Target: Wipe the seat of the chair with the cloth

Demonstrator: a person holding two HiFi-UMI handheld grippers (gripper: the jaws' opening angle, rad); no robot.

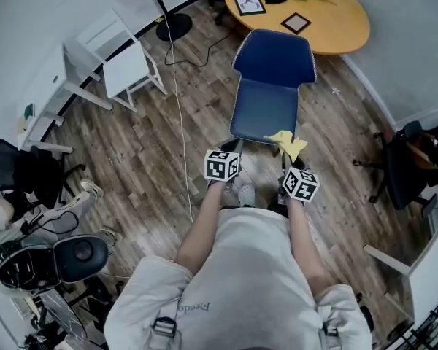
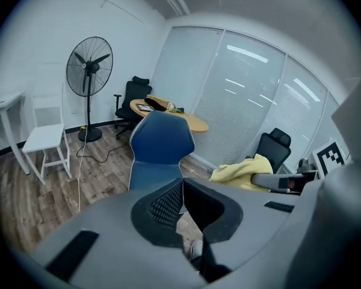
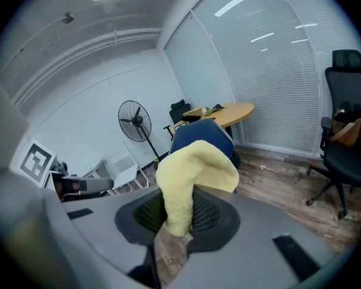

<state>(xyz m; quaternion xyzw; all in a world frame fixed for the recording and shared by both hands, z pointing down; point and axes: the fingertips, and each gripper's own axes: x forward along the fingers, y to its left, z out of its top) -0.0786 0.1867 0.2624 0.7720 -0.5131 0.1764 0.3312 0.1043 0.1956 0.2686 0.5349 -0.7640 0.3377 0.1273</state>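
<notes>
Your right gripper (image 3: 178, 217) is clenched on the yellow cloth (image 3: 195, 170). A fold of it is pinched between the jaws, and the rest bunches up and flops over above them. In the head view the cloth hangs at the near right corner of the seat (image 1: 263, 115) of the blue chair (image 1: 271, 86), which stands straight ahead of you with its back on the far side. Whether the cloth touches the seat cannot be told from here. Your left gripper (image 2: 182, 200) is to the left of the right one, at the seat's near edge. Its jaws are pressed together with nothing between them.

This looks like the approach, with no stroke made yet. Next, bring the cloth down so the loose bulk lies flat on the seat rather than the jaw tips. Then sweep from the near right corner across to the left and on toward the far edge under the backrest. Keep the grip firm, as the bunched fold could drag out under friction.
</notes>
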